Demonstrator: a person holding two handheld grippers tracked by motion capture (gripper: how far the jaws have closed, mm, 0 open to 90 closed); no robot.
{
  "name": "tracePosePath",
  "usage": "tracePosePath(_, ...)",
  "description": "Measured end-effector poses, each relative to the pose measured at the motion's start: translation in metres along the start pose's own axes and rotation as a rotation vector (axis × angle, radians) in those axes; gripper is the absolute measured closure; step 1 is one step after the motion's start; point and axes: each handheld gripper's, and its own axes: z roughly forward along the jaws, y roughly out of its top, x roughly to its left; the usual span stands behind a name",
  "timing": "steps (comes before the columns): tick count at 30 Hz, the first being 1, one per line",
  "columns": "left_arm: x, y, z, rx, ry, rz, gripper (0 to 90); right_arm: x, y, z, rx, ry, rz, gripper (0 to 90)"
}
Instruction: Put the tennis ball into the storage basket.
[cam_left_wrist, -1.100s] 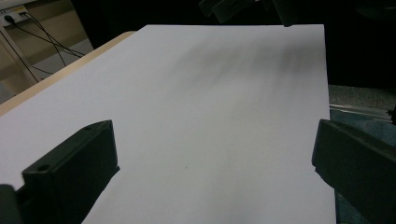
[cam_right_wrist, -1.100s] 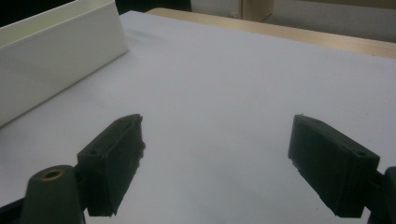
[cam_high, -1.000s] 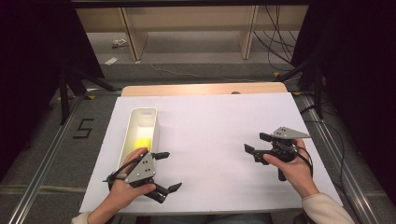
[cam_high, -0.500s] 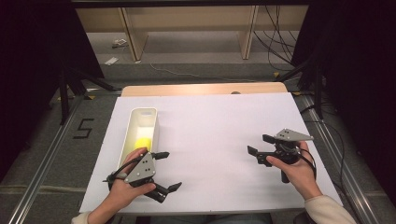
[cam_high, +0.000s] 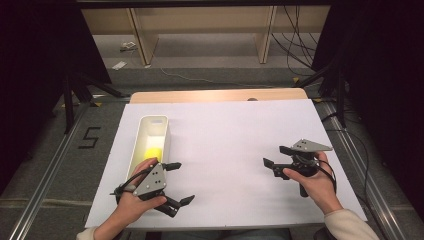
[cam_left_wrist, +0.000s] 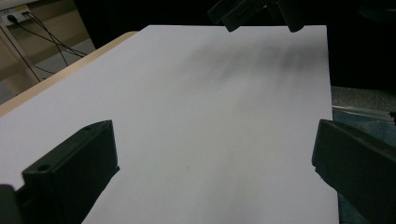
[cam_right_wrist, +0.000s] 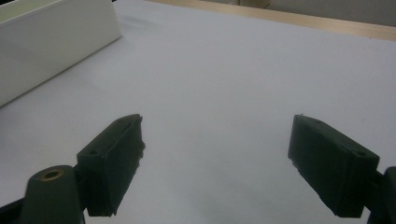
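Observation:
A long white bin (cam_high: 145, 145) stands on the left of the white table sheet (cam_high: 225, 130), with a yellow object (cam_high: 154, 152) lying inside it. Just below the bin's near end, a hand holds my left gripper (cam_high: 182, 182) open and empty, pointing right across the sheet. In the left gripper view, its jaws stand wide apart (cam_left_wrist: 210, 158) over bare sheet. My right gripper (cam_high: 274, 156) is held open at the right, pointing left. Its jaws (cam_right_wrist: 219, 154) have nothing between them, and the bin's wall (cam_right_wrist: 51, 42) lies far ahead on the left.
The other gripper (cam_left_wrist: 252, 11) shows at the top of the left gripper view. A wooden table edge (cam_high: 215, 95) runs along the back of the sheet. Shelving (cam_high: 200, 30) and cables (cam_high: 295, 40) lie on the floor beyond.
The right hand has drifted very slightly with its gripper still open. The left hand and gripper have stayed where they were.

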Motion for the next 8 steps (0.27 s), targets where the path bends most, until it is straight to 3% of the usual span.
tracePosePath(8,0.0003,0.0005,0.0,-0.002,-0.001,-0.002,0.0,0.0005,-0.0003,0.001,0.003,0.009,-0.004,18.5)
